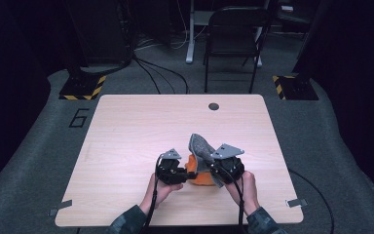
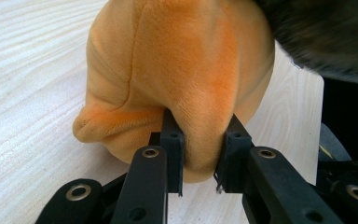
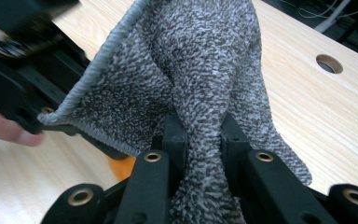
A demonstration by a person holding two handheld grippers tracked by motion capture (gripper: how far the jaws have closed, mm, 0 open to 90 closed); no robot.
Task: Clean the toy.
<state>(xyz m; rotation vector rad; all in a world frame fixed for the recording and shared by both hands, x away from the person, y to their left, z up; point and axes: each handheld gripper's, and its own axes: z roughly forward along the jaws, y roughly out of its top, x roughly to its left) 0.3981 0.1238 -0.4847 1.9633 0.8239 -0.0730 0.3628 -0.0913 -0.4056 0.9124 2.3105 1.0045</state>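
Holding two soft pieces at once, near the middle of the bench's near edge. My left gripper has its jaws nearly closed, pinching a fold of the orange plush; in the left gripper view the pile bulges out on both sides of the pads, so the grip looks firm. My right gripper is likewise almost shut, clamped on a bunched ridge of the grey knit cloth.

Key relation: the grey knit cloth stands up from the right jaws and leans toward the bench's far edge, its long axis running roughly near-to-far, with a bound hem trailing off toward the left gripper. The orange plush sits low on the bench between the two grippers, touching or nearly touching the bench surface, and the grey piece meets it on the side nearest my right hand. From the high view I cannot tell whether the two fabrics are joined or merely overlapping.

Judgement: the work in hand looks like separating or pulling the grey piece off the orange one. The left hand is the anchor, the right the mover. The next pull should go along the cloth's long axis, away from the plush, or the left pinch may slip.

Cable hole at the far edge is well apart from everything.
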